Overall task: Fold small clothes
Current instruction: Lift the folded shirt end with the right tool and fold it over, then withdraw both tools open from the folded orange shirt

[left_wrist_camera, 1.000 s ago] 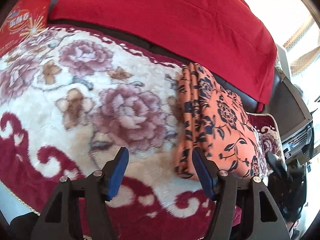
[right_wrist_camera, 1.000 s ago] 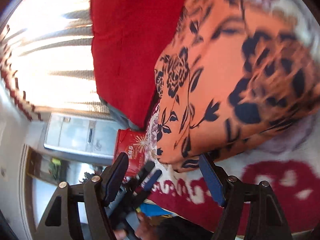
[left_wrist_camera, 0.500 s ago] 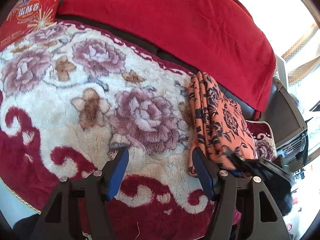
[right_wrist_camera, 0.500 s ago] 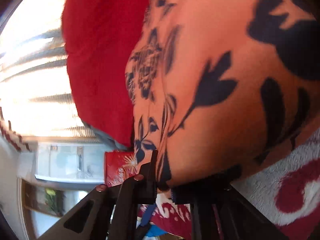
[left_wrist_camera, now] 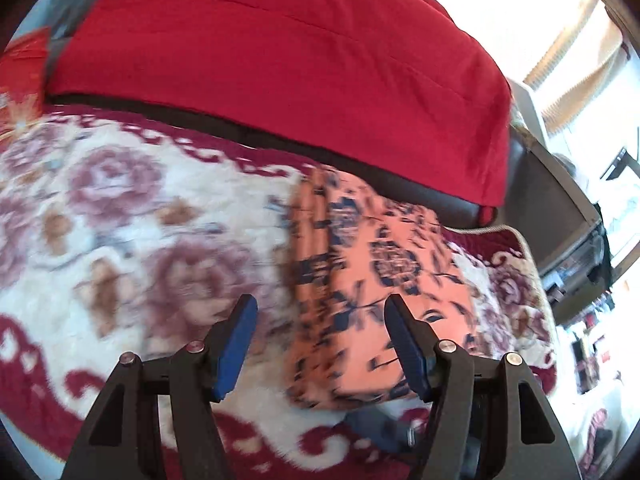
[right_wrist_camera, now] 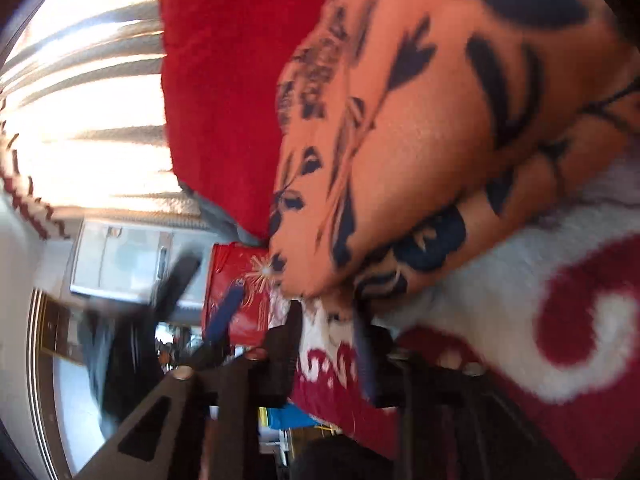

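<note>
Orange floral garment (right_wrist_camera: 420, 140) blurs, its corner pinched by right gripper (right_wrist_camera: 328, 320); left gripper (left_wrist_camera: 320, 344) fingers spread.

The left claw (left_wrist_camera: 320, 334) gapes wide at bottom centre. An orange floral garment (left_wrist_camera: 372, 280), folded, lies right of centre on a rose-patterned blanket (left_wrist_camera: 120, 216); a red cushion (left_wrist_camera: 288, 64) fills the top.

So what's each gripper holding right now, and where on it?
Right gripper pinches the orange floral garment at its near bottom corner. Left gripper is open, holding nothing.
</note>
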Demonstrator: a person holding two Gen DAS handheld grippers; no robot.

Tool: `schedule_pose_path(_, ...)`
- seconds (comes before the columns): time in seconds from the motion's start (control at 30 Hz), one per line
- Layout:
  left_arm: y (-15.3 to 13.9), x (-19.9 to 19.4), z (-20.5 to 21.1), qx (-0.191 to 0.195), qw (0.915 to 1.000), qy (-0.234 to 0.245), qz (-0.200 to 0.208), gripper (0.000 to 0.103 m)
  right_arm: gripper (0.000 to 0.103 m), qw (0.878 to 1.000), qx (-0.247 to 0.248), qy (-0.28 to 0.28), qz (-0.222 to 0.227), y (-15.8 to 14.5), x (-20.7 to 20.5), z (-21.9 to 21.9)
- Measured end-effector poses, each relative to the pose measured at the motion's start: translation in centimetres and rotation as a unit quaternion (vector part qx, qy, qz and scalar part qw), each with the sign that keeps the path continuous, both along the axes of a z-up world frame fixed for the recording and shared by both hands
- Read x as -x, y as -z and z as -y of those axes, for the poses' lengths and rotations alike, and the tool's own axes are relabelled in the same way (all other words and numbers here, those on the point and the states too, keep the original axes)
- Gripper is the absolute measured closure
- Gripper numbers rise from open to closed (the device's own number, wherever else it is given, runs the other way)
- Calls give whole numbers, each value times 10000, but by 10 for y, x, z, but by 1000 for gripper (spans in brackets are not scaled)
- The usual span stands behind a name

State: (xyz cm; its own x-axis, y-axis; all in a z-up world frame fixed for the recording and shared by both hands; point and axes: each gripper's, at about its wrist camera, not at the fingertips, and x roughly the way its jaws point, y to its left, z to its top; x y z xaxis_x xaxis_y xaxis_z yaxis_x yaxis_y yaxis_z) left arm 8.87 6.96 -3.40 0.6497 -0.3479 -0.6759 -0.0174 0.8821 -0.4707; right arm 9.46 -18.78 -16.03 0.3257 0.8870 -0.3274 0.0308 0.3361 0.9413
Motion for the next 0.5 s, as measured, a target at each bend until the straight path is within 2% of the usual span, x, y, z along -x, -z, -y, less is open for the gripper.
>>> schedule_pose_path(0.03, 2, -8, 5, 58, 9999, 68, -79, 36, 42, 9999, 77, 4, 72, -3, 5, 5)
schedule_pose_path(0.07, 3, -15, 10, 77, 9998, 134, -129, 36, 32, 9997, 136, 34, 184, -7, 12, 12)
schedule_pose_path(0.17, 6, -29, 29, -70, 9993, 219, -302, 36, 33, 9977, 392, 72, 545, -21, 30, 36)
schedule_pose_path(0.27, 7, -18, 46, -604, 9978, 122, -246, 36, 33, 9885, 1057, 261, 1053, -44, 46, 62)
schedule_pose_path(0.37, 17, 2, 60, -1426, 9894, 31, -284, 33, 33, 9632, 2220, 410, 1459, -70, 44, 80)
schedule_pose_path(0.4, 22, 10, 61, -1623, 9862, -27, -316, 32, 33, 9441, 2857, 441, 1585, -78, 42, 83)
schedule_pose_path(0.43, 26, 17, 61, -1764, 9837, -78, -348, 31, 32, 9316, 3189, 484, 1672, -81, 39, 91)
schedule_pose_path(0.5, 32, 29, 59, -1923, 9805, -189, -372, 27, 28, 8968, 3957, 539, 1907, -93, 39, 94)
